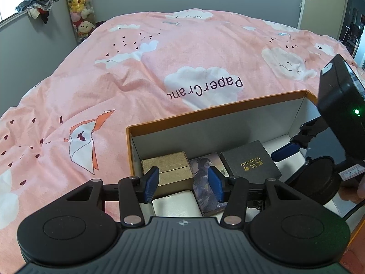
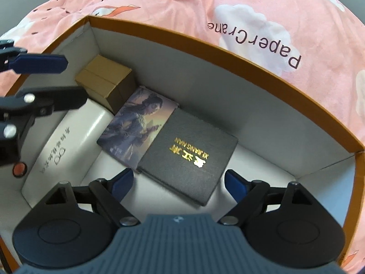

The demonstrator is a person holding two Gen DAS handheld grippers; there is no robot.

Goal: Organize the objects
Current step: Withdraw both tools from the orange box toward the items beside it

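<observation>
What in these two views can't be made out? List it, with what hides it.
- Left wrist view: near part of the white case, behind the left tongs.
- Right wrist view: near edge of the black box, behind the right tongs; white case's print blurred.
- Both views: orange box near wall cut off by the frame.
- Illustrated box: small text unreadable.

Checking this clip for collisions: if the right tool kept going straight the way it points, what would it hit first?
Most likely the black box with gold lettering, which lies flat in the orange box directly between the open right tool fingers. How near it is stays unclear.
</observation>
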